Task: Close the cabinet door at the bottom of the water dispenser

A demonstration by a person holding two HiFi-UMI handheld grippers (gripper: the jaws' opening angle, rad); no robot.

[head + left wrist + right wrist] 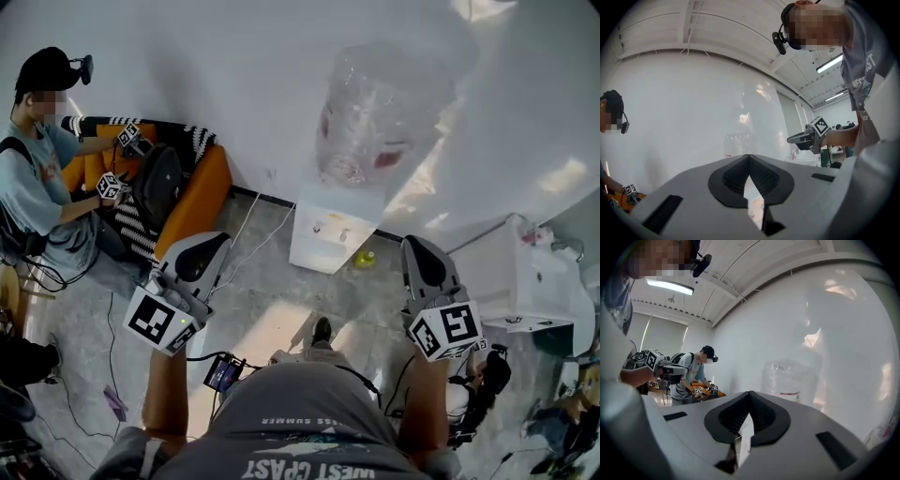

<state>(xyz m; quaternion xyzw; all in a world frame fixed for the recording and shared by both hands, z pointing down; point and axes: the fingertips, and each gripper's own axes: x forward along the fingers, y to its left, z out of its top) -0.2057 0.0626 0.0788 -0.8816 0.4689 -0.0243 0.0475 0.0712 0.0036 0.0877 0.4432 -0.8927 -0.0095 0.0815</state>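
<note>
The white water dispenser (330, 230) stands against the wall ahead of me, with a clear bottle (375, 112) upside down on top. From above I see only its top and upper front; the bottom cabinet door is hidden. My left gripper (210, 247) is held up to the dispenser's left, jaws shut and empty. My right gripper (419, 251) is up at its right, also shut on nothing. In the left gripper view the shut jaws (749, 157) point at the wall and the faint bottle (739, 127). In the right gripper view the closed tips (750, 394) point left of the bottle (788, 380).
A person (37, 178) with small grippers sits on an orange sofa (195, 195) at the left, beside a black backpack (156, 184). A white cabinet (530, 281) stands at the right. A yellow-green object (365, 258) lies by the dispenser's base. Cables cross the floor.
</note>
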